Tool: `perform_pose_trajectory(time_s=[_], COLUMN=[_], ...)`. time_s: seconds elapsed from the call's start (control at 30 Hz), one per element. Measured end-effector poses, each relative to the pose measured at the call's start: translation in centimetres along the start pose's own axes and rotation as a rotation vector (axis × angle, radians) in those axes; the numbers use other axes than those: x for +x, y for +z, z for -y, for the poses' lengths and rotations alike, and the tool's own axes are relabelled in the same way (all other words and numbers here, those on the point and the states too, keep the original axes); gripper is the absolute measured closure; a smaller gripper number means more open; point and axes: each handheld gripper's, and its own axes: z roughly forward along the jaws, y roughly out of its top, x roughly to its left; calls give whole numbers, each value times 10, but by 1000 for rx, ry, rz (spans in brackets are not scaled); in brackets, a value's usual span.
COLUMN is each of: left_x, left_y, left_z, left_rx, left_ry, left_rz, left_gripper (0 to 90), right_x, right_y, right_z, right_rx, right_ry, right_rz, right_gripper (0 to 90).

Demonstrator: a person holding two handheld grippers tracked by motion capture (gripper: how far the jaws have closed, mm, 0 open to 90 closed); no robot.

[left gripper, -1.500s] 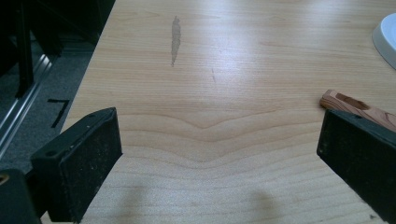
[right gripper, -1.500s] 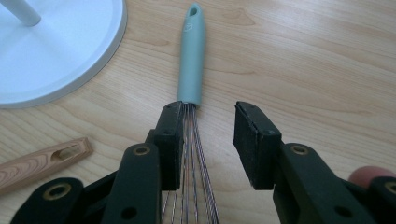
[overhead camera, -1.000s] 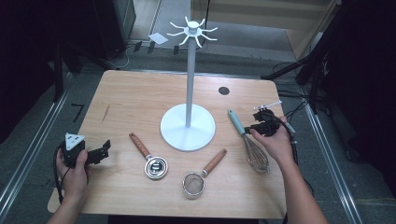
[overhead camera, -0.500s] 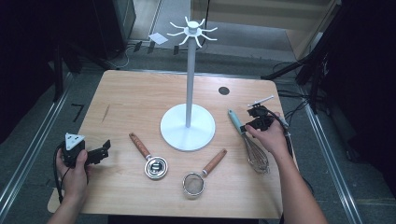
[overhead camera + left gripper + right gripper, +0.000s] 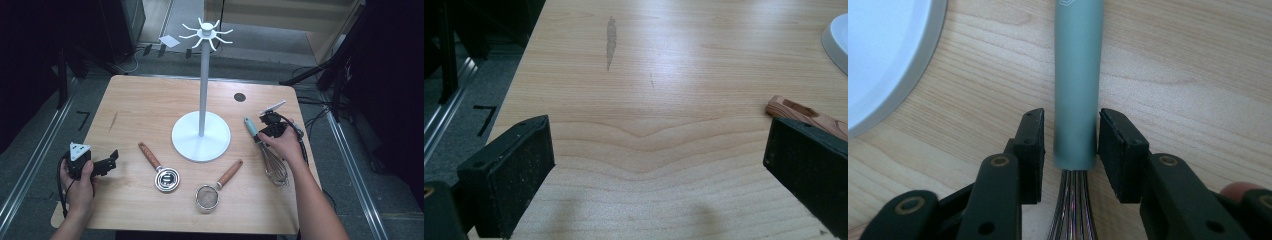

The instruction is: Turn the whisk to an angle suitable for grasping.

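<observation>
Table (image 5: 150, 107): light wood, rounded corners, one dark streak at far left.

Stand (image 5: 202, 82): white, round base at table centre, tall pole, hook arms at the top, all bare. Nothing hung yet.

Whisk (image 5: 267, 155): lies flat at right, teal handle pointing far, wire head near. In the right gripper view the handle (image 5: 1077, 80) runs straight up between the jaws.

Right tool (image 5: 268, 131): down over the whisk where handle meets wires. Jaws part-closed, bracketing the handle end; the right pad looks to touch it, a thin gap shows at the left pad. Judged not yet a firm grip.

Left tool (image 5: 659, 160): parked at near left, jaws wide apart, nothing between them, bare wood under them.

Strainer (image 5: 216, 187): wood handle, near centre, untouched.

Cup (image 5: 159, 169): metal measuring cup, wood handle, left of the strainer; its handle tip (image 5: 804, 112) sits just beside the left tool's right jaw.

Progress, judged: opening stage. Grasp of the whisk is being set; lift and hanging on a hook remain, as do the other two utensils.

Writing: a small embossed mark at the top of the teal handle, unreadable.
</observation>
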Motion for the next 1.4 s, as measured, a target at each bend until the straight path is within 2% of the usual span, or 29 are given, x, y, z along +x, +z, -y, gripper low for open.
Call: perform_pose_trajectory(time_s=[0.23,0.53,0.87,0.93,1.0,1.2,1.23,1.4], left_x=[0,0,0,0,-1,0,0,0], left_y=[0,0,0,0,0,0,0,0], left_z=[0,0,0,0,0,0,0,0], left_rx=[0,0,1,2,2,0,0,2], left_ry=[0,1,0,1,3,1,1,-4], left_rz=[1,-2,-1,-2,-2,-3,-3,-4], left_gripper=[3,3,3,3,3,3,3,3], right_x=[4,6,10,13,13,12,11,9], right_y=[5,10,15,16,16,16,15,9], right_z=[-4,-5,-7,-7,-8,-6,-4,1], right_rx=[21,49,72,70,70,59,46,-5], right_ry=[-21,-10,-27,-26,-37,-44,-42,-30], right_rz=[24,48,80,110,115,107,84,81], right_gripper=[658,662,670,697,705,710,711,711])
